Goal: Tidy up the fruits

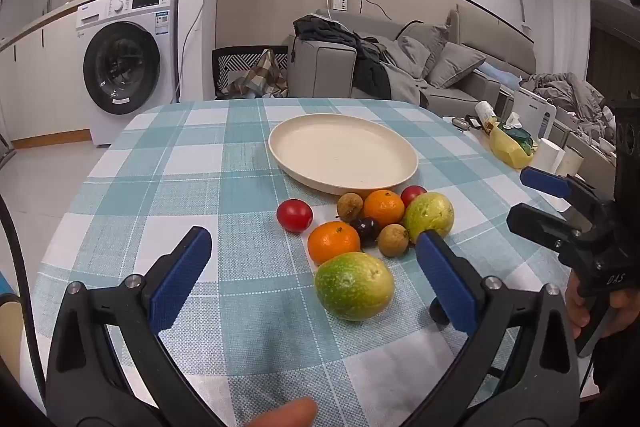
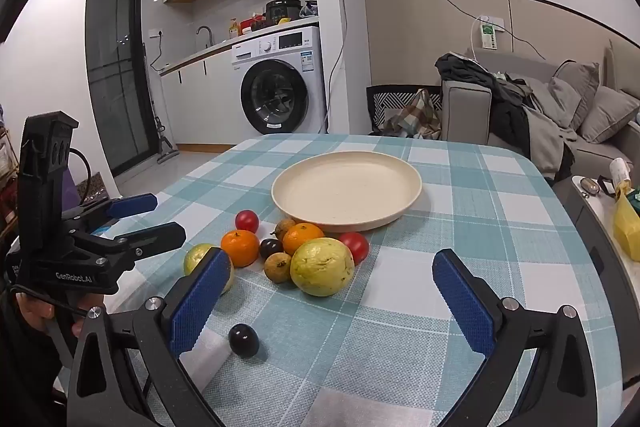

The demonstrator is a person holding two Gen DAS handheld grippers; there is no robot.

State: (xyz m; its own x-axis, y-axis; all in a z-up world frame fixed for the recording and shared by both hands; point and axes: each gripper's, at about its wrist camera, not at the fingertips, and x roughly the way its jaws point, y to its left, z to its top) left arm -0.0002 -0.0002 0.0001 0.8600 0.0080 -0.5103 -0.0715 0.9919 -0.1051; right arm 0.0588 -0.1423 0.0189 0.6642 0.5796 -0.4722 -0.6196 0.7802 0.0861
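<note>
An empty cream plate point(image 1: 344, 151) point(image 2: 346, 187) sits mid-table on the checked cloth. Just in front of it lies a cluster of fruit: two oranges point(image 1: 334, 241) point(image 2: 240, 247), two red tomatoes point(image 1: 295, 215), two brown longans point(image 1: 394, 239), a dark plum point(image 1: 366, 229) and a yellow-green guava point(image 2: 322, 267). A second guava point(image 1: 354, 285) lies nearest me, between the fingers of my open left gripper point(image 1: 314, 235) point(image 2: 168, 215). Another dark plum point(image 2: 244, 340) lies alone near the front. My right gripper point(image 2: 330, 257) point(image 1: 520, 197) hovers open before the cluster, holding nothing.
A side table on the right carries a yellow bag point(image 1: 510, 147) and small items. Behind the table are a grey sofa point(image 1: 460, 67) piled with clothes, a basket and a washing machine point(image 1: 124, 67). A person's hand point(image 2: 36, 307) holds each gripper handle.
</note>
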